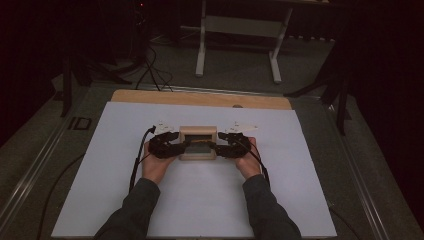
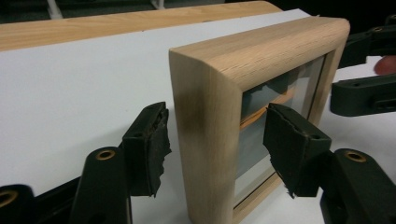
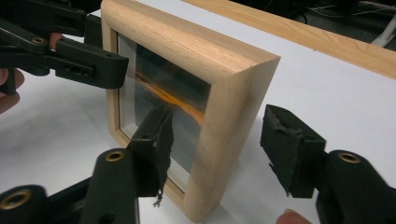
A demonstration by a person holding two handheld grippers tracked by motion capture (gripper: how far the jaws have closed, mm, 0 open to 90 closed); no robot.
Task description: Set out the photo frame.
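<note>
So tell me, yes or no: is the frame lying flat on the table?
No, the frame stands upright on its edge on the white table.

Wooden frame (image 2: 219,116) — bottom corner cut off; picture behind glass unclear.

High view overlooks table (image 1: 125,200); gripper views closely share frame (image 2: 219,93).

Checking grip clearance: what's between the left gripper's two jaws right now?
The left upright of the wooden frame stands between the left gripper's jaws, a gap showing at each pad in the left gripper view.
</note>
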